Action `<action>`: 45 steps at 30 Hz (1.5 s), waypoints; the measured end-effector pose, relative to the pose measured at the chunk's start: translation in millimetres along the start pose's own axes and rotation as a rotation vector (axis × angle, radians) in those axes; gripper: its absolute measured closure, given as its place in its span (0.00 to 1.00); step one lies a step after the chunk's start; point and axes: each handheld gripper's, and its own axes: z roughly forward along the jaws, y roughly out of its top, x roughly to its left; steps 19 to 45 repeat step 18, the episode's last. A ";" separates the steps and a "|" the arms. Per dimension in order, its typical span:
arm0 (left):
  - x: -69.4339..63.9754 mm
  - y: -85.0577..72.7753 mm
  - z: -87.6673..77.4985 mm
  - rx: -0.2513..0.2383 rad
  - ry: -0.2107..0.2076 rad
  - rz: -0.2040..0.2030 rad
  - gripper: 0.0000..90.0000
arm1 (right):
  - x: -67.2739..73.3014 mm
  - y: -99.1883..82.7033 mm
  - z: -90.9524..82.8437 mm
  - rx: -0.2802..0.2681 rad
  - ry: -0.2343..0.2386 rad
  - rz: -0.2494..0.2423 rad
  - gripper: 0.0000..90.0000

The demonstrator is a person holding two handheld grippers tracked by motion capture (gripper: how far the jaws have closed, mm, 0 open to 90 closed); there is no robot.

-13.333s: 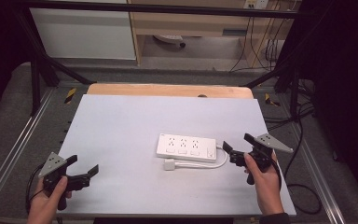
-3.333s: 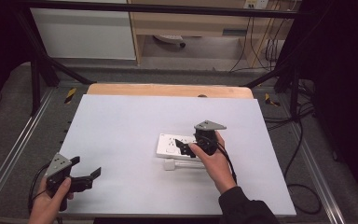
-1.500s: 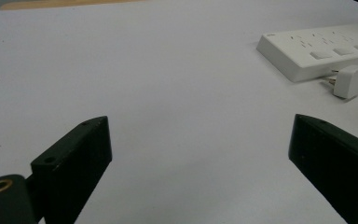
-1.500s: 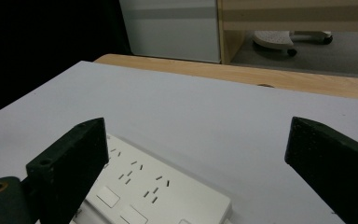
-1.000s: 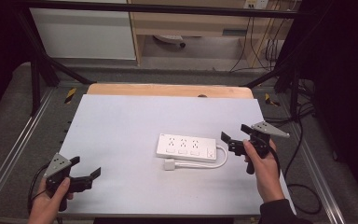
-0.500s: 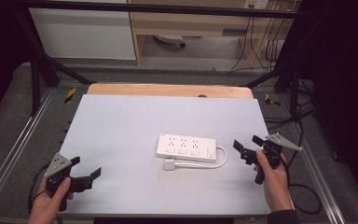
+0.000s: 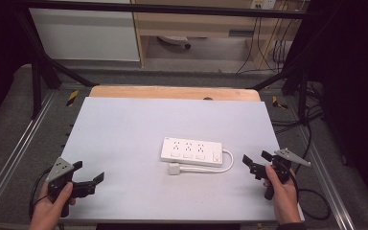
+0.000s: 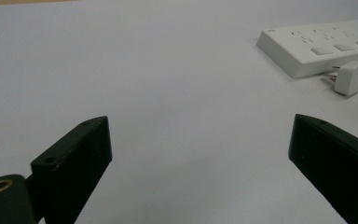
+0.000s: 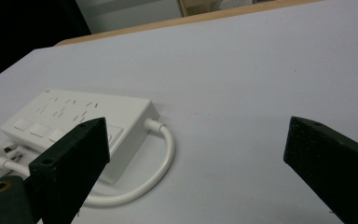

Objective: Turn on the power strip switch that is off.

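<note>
1. Now, at the near edge of the table (image 7: 124, 124), I hold both claws released: my right gripper (image 7: 256, 165) has its jaws spread wide and grasps nothing, and my left gripper (image 7: 88, 179) is spread and empty as well.
2. Ahead of my right claw and slightly to its left lies the white power strip (image 7: 190, 151), flat on the table, its cord (image 7: 226, 165) looping round to the plug (image 7: 174, 169) just beside the strip's near edge.
3. From my left claw the strip (image 8: 321, 46) sits far ahead and to the right, well apart.
4. To do this step well, I judge that I should bring the right claw in low and level, jaws straddling either the cord's curve or the strip's short end squarely, and close only once centred, lest the light strip skid.
</note>
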 end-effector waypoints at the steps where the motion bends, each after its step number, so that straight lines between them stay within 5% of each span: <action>1: 0.0 0.0 0.0 0.001 0.002 0.001 0.07 | 0.6 -1.8 0.3 0.007 0.001 0.000 0.08; 9: -0.8 0.0 0.4 0.005 -0.003 0.007 0.07 | 6.0 -13.3 6.7 0.071 -0.007 -0.031 0.08; 18: -2.1 0.2 1.1 0.009 -0.005 0.013 0.07 | 23.3 -21.0 20.5 0.166 -0.018 -0.157 0.07; 45: -2.1 0.2 1.1 0.009 -0.005 0.013 0.07 | 23.3 -21.0 20.5 0.166 -0.018 -0.157 0.07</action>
